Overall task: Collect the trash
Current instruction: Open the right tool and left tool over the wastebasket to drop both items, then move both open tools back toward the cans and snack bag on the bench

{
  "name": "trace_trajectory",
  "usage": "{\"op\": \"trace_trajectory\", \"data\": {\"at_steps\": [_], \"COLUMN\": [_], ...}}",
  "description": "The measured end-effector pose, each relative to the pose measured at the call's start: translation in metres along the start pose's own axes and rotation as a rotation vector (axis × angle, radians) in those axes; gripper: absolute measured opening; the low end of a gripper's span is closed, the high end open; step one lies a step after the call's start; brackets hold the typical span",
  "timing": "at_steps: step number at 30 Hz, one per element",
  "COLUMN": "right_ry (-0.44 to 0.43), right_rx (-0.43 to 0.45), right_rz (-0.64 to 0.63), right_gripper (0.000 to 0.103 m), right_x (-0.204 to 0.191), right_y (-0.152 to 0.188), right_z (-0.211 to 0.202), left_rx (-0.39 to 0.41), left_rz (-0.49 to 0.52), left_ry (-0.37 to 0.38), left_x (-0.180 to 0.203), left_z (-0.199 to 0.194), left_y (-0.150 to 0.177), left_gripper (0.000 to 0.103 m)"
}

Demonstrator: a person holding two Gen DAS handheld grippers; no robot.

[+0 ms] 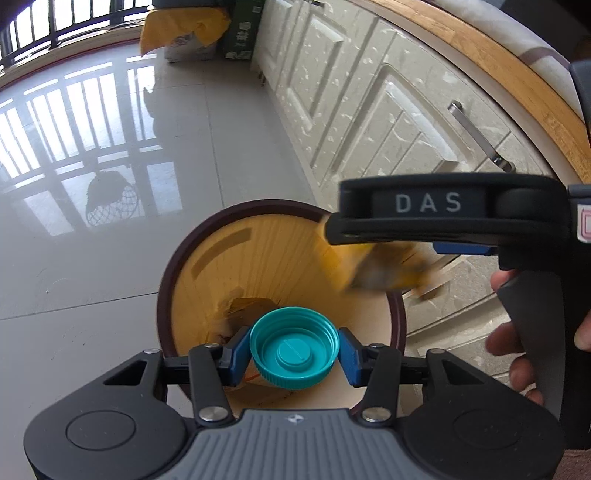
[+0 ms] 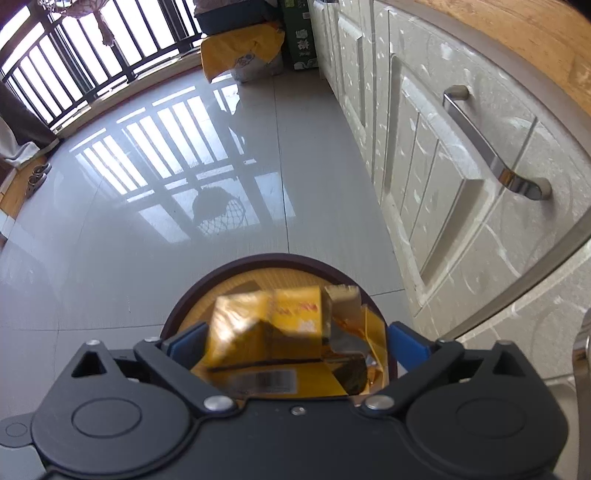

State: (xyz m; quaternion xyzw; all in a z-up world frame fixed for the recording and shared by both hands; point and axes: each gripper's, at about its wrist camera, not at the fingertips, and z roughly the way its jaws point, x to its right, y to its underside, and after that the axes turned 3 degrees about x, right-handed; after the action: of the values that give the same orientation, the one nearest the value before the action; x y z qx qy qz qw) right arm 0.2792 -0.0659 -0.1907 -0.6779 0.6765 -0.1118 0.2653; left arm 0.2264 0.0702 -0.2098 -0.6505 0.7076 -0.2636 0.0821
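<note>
My left gripper (image 1: 294,356) is shut on a teal bottle cap (image 1: 294,350) and holds it over the mouth of a round bin (image 1: 173,266) with a dark rim and yellow-wood inside. Some brown trash (image 1: 243,306) lies at the bin's bottom. My right gripper (image 2: 295,343) has its jaws wide apart; a crumpled yellow carton (image 2: 280,328) sits between them, blurred, above the same bin (image 2: 207,284). In the left wrist view the right gripper (image 1: 373,243) hangs over the bin's right rim with the carton (image 1: 369,269) under it.
White cabinet doors (image 1: 369,110) with metal handles (image 2: 491,147) run along the right under a wooden counter edge (image 1: 498,62). Glossy grey floor tiles (image 2: 147,258) stretch left. A yellow bag (image 2: 240,48) and a green box (image 2: 301,33) stand far back by a railing.
</note>
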Motion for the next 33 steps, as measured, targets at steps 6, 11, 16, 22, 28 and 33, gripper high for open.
{"op": "trace_trajectory", "data": {"at_steps": [6,11,16,22,28,33], "right_ry": [-0.024,-0.035,-0.037,-0.029,-0.005,0.007], "right_rx": [-0.009,-0.042,-0.076,-0.119,-0.172,-0.197], "right_rz": [0.008,-0.014,-0.03,-0.028,-0.069,-0.091], "right_gripper": [0.103,0.103,0.103,0.103,0.103,0.103], "right_x": [0.001,-0.002,-0.003,0.004,0.006,0.008], "right_y": [0.0,0.0,0.0,-0.001,0.006,0.01], "right_z": [0.0,0.0,0.004,0.008,0.012,0.01], "left_rx": [-0.012,-0.022,-0.023,-0.097,-0.157,-0.178], "left_rz": [0.016,0.043,0.06,0.036,0.023,0.006], "left_ry": [0.017,0.024,0.017,0.006,-0.009,-0.019], "left_x": [0.005,0.01,0.014,0.01,0.006,0.003], "left_z": [0.009,0.018,0.022,0.026,0.026,0.021], "left_y": [-0.004,-0.008,-0.011,-0.008,-0.001,0.003], "left_gripper": [0.05,0.05,0.051,0.083,0.094,0.1]}}
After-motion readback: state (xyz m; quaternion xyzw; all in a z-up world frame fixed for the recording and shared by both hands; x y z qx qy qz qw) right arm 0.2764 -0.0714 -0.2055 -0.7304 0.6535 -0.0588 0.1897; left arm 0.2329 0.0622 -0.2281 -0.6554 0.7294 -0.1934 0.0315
